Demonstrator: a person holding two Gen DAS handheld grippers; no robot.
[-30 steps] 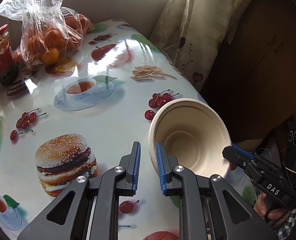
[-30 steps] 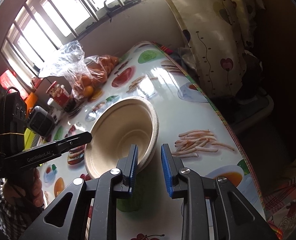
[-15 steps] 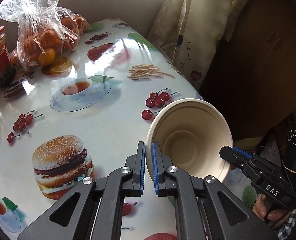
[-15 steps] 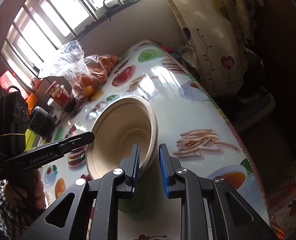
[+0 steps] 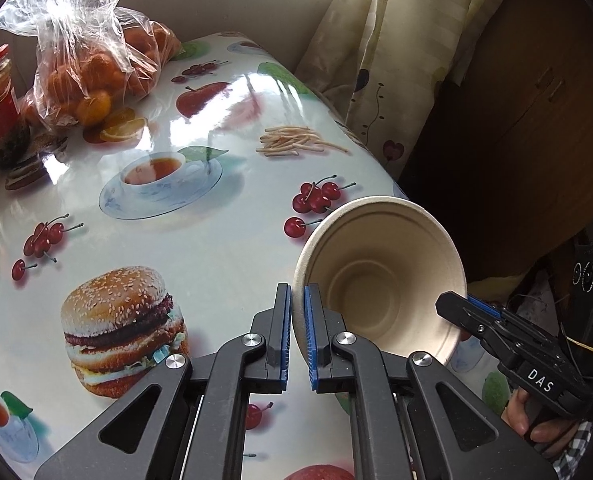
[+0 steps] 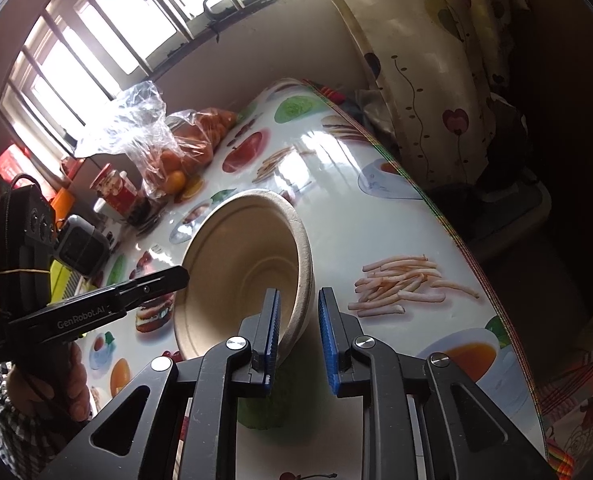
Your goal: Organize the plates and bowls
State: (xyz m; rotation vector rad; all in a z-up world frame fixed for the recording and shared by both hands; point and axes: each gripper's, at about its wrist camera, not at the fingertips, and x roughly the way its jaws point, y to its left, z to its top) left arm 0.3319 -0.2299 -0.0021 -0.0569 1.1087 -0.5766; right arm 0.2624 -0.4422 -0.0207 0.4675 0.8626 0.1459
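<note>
Left wrist view: bag of oranges [image 5: 96, 68] at upper left; at lower centre the left gripper [image 5: 295, 336] is clamped on the near rim of the paper bowl [image 5: 380, 284], tipped above the table [image 5: 200, 240]. At lower right, the right gripper [image 5: 452, 305] pinches the opposite rim.
</note>
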